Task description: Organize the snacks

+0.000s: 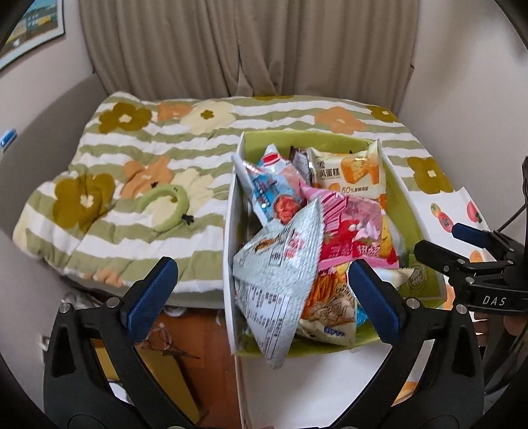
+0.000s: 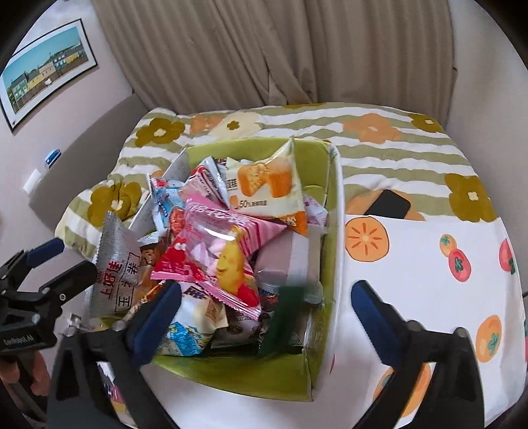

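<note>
Snacks (image 1: pixel 333 227) between spread left tool (image 1: pixel 264 293) tips.

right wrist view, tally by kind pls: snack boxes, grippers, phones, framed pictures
snack box: 1
grippers: 2 (left gripper, right gripper)
phone: 1
framed picture: 1
total: 5

Dark green item (image 2: pixel 286 316) in box (image 2: pixel 333 211) motion-blurred, can't ID. Phone (image 2: pixel 389 204) half hidden behind lid (image 2: pixel 429 257). Lower snacks buried under top packs. Poster (image 1: pixel 29 29) cut by frame edge.
</note>
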`<move>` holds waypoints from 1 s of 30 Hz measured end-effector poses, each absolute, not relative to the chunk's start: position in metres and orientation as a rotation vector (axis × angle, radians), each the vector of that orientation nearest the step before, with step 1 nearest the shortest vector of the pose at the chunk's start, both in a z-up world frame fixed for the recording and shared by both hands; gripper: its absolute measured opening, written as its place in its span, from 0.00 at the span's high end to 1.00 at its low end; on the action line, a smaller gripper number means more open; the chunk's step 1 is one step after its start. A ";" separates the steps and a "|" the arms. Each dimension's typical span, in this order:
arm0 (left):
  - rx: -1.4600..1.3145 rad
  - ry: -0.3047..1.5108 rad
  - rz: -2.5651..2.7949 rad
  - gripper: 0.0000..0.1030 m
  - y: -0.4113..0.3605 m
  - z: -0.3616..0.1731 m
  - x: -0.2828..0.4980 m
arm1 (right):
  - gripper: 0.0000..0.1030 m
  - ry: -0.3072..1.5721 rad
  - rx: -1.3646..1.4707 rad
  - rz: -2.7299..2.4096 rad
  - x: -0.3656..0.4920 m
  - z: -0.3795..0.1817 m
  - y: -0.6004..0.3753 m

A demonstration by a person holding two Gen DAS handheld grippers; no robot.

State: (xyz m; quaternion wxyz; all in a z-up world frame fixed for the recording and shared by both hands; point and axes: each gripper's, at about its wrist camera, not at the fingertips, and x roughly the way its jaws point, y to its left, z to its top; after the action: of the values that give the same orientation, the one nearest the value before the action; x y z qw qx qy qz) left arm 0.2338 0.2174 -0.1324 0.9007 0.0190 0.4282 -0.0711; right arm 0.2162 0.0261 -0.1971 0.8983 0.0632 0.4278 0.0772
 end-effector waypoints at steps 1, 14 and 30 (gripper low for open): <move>0.037 0.891 -0.149 0.00 0.218 -0.134 0.233 | 0.01 0.885 0.135 0.157 0.215 -0.198 0.025; 0.055 0.844 -0.118 0.00 0.203 -0.113 0.211 | 0.01 0.835 0.108 0.160 0.194 -0.179 0.015; 0.007 0.621 -0.159 0.00 0.109 -0.014 0.092 | 0.01 0.598 0.018 -0.026 0.064 -0.064 -0.077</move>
State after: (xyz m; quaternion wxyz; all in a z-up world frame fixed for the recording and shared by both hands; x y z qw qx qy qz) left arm 0.0921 0.1093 -0.0143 0.9491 0.0032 0.3050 -0.0781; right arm 0.0641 -0.0767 -0.0645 0.9556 0.0087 0.2943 -0.0130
